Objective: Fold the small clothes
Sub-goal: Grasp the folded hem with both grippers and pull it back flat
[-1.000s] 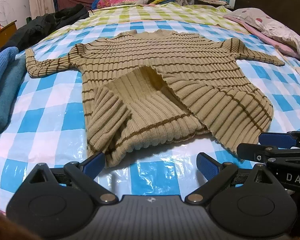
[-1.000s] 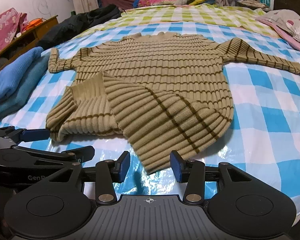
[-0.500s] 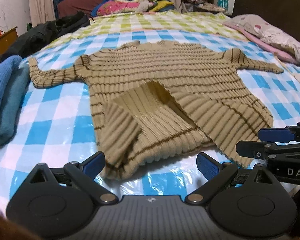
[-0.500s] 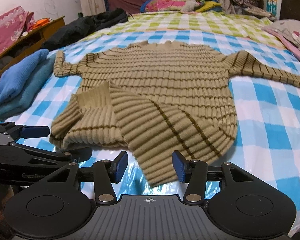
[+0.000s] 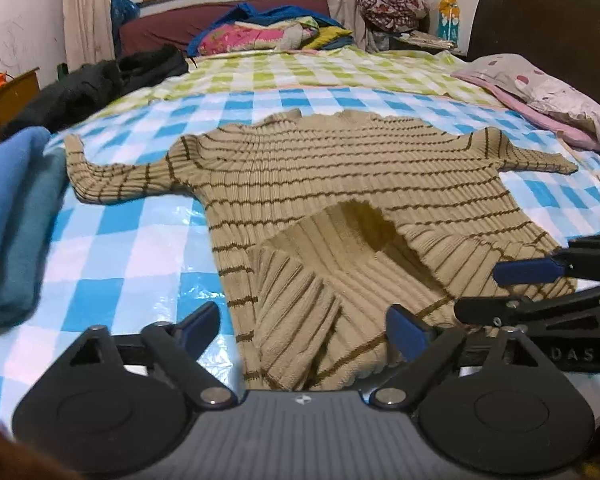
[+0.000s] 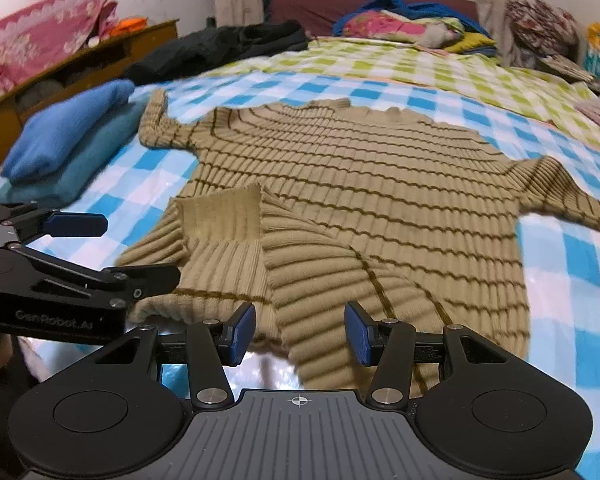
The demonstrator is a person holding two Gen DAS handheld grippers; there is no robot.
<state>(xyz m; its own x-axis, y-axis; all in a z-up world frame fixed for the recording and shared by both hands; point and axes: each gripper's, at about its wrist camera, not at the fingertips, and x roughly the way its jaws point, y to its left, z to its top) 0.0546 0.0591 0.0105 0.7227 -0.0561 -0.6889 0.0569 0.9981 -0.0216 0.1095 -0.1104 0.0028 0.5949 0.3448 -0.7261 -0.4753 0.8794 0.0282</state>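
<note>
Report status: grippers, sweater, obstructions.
Left gripper and right gripper open at the hem. Tan ribbed dark-striped sweater spread out, hem rumpled. Folded blue knitwear lies beside the left sleeve.

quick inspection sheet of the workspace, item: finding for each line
surface: bed under a blue-white checked sheet, glossy.
job's things: tan striped sweater spread flat, sleeves out, near hem rumpled and turned up.
clutter: folded blue clothes beside the sweater; black garment farther back.
grippers: left gripper and right gripper open, each straddling the near hem.
cables: nothing seen.
surroundings: pillow, dark headboard, pile of bedding, window.
</note>
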